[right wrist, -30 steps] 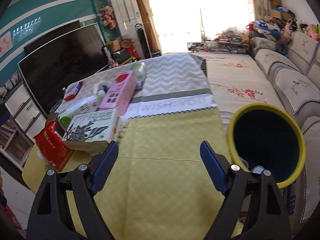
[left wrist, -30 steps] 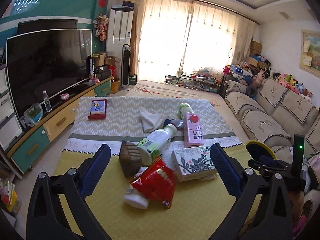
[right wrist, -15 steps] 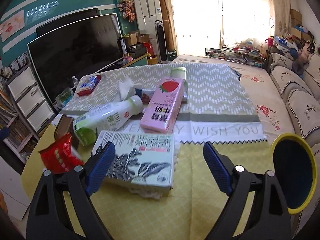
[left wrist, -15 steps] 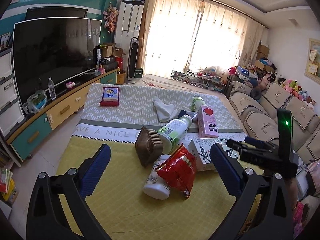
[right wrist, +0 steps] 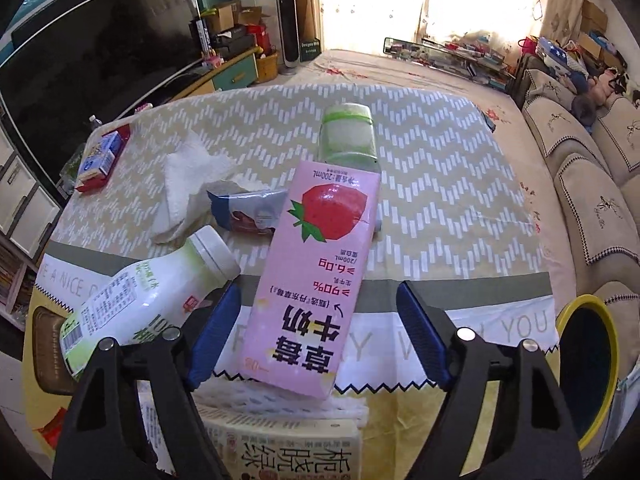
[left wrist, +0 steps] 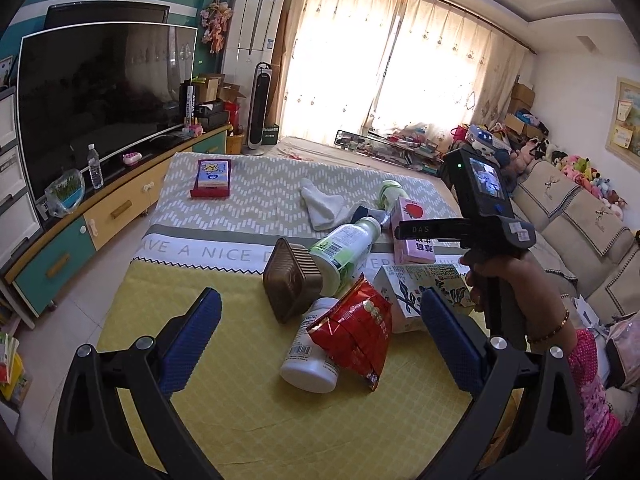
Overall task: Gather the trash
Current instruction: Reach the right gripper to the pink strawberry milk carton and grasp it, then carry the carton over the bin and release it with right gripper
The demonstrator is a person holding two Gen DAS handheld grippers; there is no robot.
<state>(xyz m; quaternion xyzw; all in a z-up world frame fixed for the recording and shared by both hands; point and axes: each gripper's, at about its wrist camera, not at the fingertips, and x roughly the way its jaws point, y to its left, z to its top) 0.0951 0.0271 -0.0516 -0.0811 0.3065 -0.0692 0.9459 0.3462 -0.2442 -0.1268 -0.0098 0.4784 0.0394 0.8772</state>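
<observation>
Trash pile [left wrist: 344, 280] | my right gripper [right wrist: 320, 340] has just closed in, open astride the pink milk carton [right wrist: 316, 276] | left gripper [left wrist: 320, 340] open, hovering | clamp next.

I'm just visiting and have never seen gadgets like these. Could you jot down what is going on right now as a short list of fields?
place: living room, low table with a yellow and grey cloth
right gripper: open, its fingers on either side of the pink strawberry milk carton, not closed on it
left gripper: open, held back from the pile, empty
nearest the left gripper: red snack bag lying on a white jar
other trash: green-label bottle, brown tray, crumpled tissue
bin: yellow-rimmed bin at the table's right edge
</observation>
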